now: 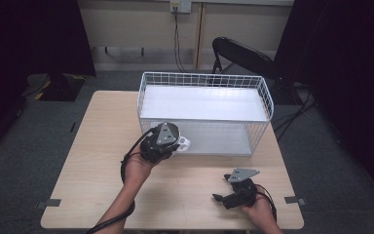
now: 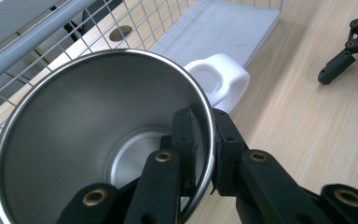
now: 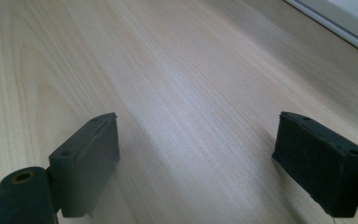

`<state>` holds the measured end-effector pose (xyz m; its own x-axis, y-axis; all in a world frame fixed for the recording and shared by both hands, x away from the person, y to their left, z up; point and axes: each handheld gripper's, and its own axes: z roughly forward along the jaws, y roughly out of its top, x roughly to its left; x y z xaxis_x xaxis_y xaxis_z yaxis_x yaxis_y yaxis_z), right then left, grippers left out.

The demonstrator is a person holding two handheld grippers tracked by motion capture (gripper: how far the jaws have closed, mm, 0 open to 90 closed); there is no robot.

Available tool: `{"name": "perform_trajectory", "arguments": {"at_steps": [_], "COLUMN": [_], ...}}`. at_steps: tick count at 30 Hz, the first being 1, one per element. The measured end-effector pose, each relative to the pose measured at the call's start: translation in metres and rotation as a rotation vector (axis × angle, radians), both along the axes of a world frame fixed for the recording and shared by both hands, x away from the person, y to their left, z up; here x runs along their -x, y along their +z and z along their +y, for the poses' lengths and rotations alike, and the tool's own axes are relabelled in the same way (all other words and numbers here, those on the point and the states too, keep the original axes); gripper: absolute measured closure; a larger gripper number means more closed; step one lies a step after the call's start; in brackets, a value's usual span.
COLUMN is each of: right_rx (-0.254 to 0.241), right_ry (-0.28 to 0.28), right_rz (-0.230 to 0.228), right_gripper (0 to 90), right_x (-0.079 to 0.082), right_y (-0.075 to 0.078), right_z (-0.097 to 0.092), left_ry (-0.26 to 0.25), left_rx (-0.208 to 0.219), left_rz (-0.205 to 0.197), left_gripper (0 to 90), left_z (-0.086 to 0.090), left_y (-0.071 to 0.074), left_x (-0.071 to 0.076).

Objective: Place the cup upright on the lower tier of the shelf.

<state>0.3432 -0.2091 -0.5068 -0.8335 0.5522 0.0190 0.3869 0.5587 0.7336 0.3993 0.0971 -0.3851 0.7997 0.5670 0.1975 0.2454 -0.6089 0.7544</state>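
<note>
A steel mug with a white handle fills the left gripper view, its mouth turned toward the camera. My left gripper is shut on the mug's rim, one jaw inside and one outside. From above, the left gripper holds the mug just in front of the white wire basket. My right gripper rests low over the table's front right part, open, with nothing between its pads.
The wire basket has a white shelf across its top and an open lower level. The wooden table has bare room at left and front. A dark chair stands behind the table.
</note>
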Motion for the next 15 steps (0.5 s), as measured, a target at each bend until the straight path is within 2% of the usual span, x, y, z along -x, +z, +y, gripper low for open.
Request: {"name": "perform_trajectory", "arguments": {"at_steps": [15], "right_rx": [0.000], "right_ry": [0.003], "right_rz": [-0.002], "right_gripper": [12.9], "right_x": [-0.0001], "right_y": [0.0000], "right_z": [-0.0002], "left_ry": [0.022], "left_rx": [-0.001], "left_rz": [-0.014], "left_gripper": [82.4], "left_z": [-0.0050], "left_y": [-0.0024], "left_x": [-0.0067]}}
